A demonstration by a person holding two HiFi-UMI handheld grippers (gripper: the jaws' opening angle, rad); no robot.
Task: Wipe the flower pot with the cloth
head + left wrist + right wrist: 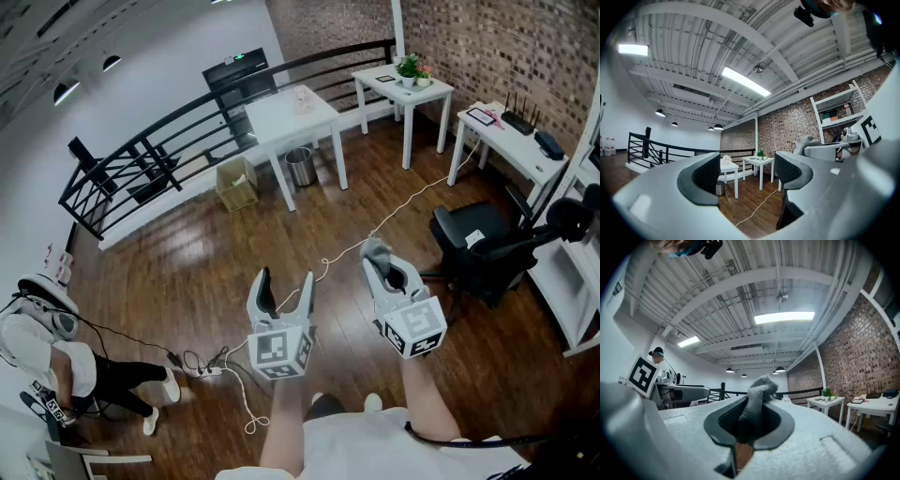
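My right gripper (386, 270) is shut on a grey cloth (375, 249), and a bunch of the cloth (759, 397) sticks up out of the closed jaws in the right gripper view. My left gripper (284, 289) is held beside it with its jaws open and nothing between them (745, 171). Both are held level above the wooden floor. The flower pot (409, 71), with a green plant in it, stands on a white table (441, 91) far ahead by the brick wall. The pot is small in the left gripper view (761, 153) and in the right gripper view (827, 393).
A second white table (281, 122) with a metal bin (301, 166) under it stands by the black railing (141, 155). A black office chair (478, 248) and a white desk (525, 150) are to the right. A white cable (412, 197) crosses the floor. A person (56, 361) sits at the left.
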